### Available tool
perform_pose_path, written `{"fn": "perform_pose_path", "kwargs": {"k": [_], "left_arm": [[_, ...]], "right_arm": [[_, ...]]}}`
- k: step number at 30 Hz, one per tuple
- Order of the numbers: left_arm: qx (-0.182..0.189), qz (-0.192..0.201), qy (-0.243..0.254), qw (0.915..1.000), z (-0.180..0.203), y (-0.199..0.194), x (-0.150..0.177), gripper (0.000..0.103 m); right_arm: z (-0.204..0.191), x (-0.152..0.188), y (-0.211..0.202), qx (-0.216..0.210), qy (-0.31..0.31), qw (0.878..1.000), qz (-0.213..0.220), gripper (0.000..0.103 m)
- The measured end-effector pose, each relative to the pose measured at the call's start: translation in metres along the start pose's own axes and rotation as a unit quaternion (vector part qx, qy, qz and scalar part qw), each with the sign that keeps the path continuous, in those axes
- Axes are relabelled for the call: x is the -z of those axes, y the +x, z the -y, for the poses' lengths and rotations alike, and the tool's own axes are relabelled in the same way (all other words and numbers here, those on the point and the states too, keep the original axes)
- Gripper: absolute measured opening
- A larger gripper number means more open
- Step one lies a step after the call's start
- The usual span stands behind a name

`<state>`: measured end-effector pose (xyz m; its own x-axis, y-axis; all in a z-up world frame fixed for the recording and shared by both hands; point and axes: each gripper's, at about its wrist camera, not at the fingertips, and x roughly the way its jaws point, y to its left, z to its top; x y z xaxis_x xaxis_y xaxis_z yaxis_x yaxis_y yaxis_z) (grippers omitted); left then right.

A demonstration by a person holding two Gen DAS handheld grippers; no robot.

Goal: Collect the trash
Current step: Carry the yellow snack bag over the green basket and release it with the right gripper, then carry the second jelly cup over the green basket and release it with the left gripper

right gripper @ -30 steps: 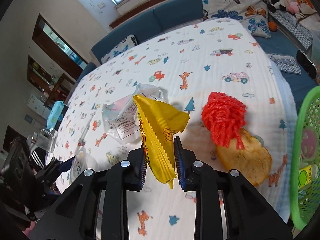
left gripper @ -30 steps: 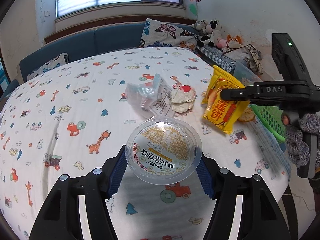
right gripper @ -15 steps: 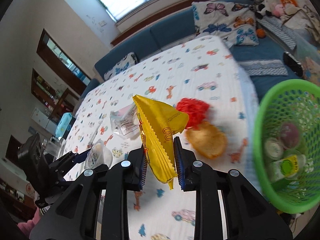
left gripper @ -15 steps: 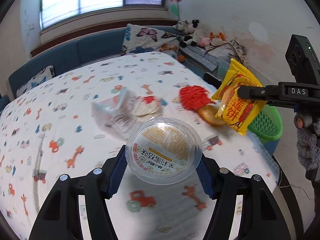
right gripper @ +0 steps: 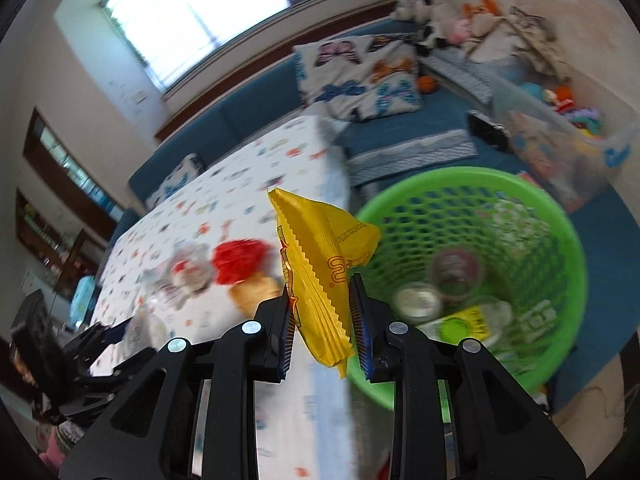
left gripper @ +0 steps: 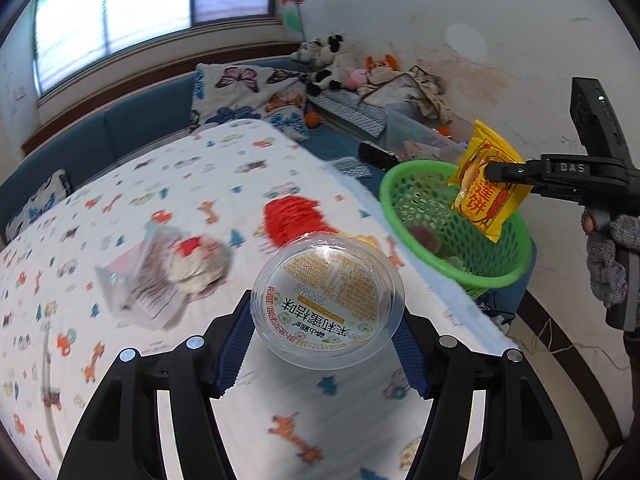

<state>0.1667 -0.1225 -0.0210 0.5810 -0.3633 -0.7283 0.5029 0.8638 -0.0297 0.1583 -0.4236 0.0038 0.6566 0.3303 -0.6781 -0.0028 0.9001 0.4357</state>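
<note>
**Wrapper and cup bound for the basket**

Wrapper (right gripper: 320, 280), light and crinkly, is pinched mid-body in my right gripper (right gripper: 322, 336) over the green basket (right gripper: 560, 240). My left gripper (left gripper: 326, 344) clasps the clear plastic cup (left gripper: 326, 300) by its sides; it looks slick and crushable.

A bed (left gripper: 208, 184) under a white sheet printed with little cars, giraffes and trees carries the litter. Near its middle lies a blurred heap of clear plastic wrapping (left gripper: 140, 292) with crumpled paper (left gripper: 192, 264) on it. Just right of that lies a red mesh bundle (left gripper: 294, 218) (touching something tan (right gripper: 252, 294) beside it).
</note>
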Motion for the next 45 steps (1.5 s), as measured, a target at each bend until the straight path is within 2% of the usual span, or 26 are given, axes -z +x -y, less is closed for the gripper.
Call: {"fn": "perform_pose_path", "kwargs": {"k": [4,8,12,16,23,30,45], "left_arm": [[0.007,-0.002,0.011,0.9999,0.014,0.006,-0.009,0.063],[0.011,-0.003,0.024,0.9996,0.026,0.012,-0.018,0.063],[0.017,-0.005,0.032,0.9993,0.037,0.02,-0.028,0.062],[0.024,-0.006,0.042,0.9988,0.05,0.029,-0.038,0.063],[0.036,-0.011,0.054,0.9978,0.072,0.044,-0.053,0.063],[0.044,-0.022,0.065,0.9967,0.091,0.062,-0.064,0.063],[0.057,-0.044,0.079,0.9943,0.125,0.097,-0.077,0.063]], "right_arm": [[0.029,-0.002,-0.003,0.037,0.014,0.999,0.011,0.028],[0.054,-0.002,-0.003,0.051,0.033,0.998,0.013,0.029],[0.069,0.001,-0.003,0.069,0.04,0.997,0.013,0.04],[0.079,0.004,-0.002,0.083,0.042,0.996,0.014,0.046],[0.084,0.008,-0.008,0.087,0.04,0.995,0.017,0.056],[0.078,0.013,-0.021,0.099,0.02,0.994,0.029,0.073],[0.081,0.028,-0.042,0.132,0.001,0.99,0.041,0.084]]}}
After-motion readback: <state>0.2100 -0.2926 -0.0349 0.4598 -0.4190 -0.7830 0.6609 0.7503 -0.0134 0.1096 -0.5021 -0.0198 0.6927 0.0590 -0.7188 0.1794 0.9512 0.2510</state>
